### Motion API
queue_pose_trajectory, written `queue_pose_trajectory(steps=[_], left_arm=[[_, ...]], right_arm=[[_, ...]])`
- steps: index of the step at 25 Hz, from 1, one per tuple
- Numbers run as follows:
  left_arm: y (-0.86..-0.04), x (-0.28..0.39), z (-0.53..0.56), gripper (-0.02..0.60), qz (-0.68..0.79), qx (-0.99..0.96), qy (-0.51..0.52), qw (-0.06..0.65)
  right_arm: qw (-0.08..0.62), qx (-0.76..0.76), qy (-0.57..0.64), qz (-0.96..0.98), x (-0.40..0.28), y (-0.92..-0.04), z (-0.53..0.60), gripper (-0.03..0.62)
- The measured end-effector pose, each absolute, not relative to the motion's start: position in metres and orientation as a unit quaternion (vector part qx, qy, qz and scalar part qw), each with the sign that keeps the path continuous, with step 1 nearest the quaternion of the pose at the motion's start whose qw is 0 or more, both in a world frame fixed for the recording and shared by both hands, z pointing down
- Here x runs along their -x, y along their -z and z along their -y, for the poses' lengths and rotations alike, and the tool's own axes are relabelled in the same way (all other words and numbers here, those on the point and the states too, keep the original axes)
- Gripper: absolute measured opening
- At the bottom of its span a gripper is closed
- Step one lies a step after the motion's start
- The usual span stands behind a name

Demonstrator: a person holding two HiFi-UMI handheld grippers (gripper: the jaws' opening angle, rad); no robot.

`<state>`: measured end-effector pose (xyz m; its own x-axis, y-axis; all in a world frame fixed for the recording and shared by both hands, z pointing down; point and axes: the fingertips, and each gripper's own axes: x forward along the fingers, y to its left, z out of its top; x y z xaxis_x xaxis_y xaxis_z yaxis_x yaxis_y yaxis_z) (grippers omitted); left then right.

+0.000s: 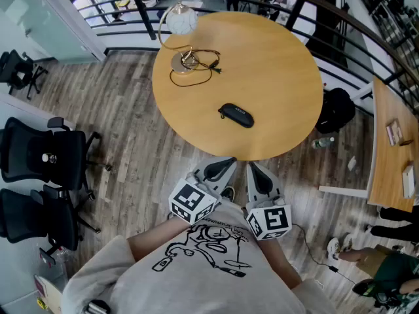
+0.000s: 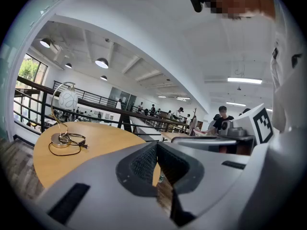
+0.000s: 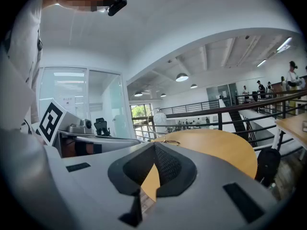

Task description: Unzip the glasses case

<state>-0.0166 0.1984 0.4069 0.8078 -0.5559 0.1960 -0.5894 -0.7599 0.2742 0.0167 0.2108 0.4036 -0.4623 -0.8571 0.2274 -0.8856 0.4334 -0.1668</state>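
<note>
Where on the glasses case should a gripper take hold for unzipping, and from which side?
Probably across the narrow middle of the glasses case, coming down from the near side of the table. It lies flat with its long axis roughly across the person's front, so jaws span the short width. The zip pull is too small to locate.

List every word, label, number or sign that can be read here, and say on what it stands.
No text can be read with certainty.
Shirt: a small print line on the chest, too small to read.
Marker cubes: square patterns only, no letters.
Glasses case: any label is too small to tell.
Notice on the glass wall: blurred.
</note>
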Motion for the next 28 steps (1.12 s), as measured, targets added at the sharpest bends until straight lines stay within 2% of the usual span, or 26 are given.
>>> queue_pose_trajectory(steps=[28], left_arm=[[-0.423,-0.042,-0.235,0.008,0.322,-0.928,-0.077,0.169]], right_arm=[[0.034,-0.501,-0.164,0.849,-0.079,-0.42,-0.249,0.023]])
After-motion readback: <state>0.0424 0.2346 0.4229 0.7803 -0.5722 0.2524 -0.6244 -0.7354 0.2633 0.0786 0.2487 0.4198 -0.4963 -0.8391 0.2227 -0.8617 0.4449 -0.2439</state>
